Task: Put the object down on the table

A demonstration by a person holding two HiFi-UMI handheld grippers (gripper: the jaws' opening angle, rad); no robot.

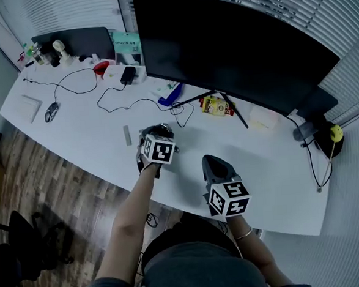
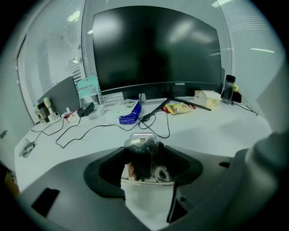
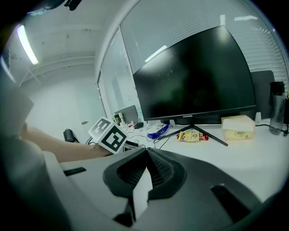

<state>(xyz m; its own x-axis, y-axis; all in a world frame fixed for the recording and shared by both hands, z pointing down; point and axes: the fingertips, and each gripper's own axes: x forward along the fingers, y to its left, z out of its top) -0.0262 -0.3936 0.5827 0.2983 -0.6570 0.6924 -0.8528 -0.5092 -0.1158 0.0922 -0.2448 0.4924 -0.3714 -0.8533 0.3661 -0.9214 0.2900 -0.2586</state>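
Observation:
My left gripper (image 1: pixel 157 133) (image 2: pixel 143 159) is shut on a small foil packet (image 2: pixel 143 145) with a silver sealed top and dark, glossy sides. The packet sticks up between the jaws, above the white table (image 1: pixel 93 143) near its front edge. In the head view the packet (image 1: pixel 160 128) shows only as a dark bit at the gripper's tip. My right gripper (image 1: pixel 214 163) (image 3: pixel 145 154) hovers over the table to the right of the left one, its jaws shut with nothing between them.
A large curved monitor (image 1: pixel 234 50) on a stand fills the back of the table. In front of it lie a blue packet (image 1: pixel 171 94), a yellow snack bag (image 1: pixel 217 106) and looping black cables (image 1: pixel 134 103). A mouse (image 1: pixel 51 111) lies at the left, a tissue box (image 3: pixel 238 127) at the right.

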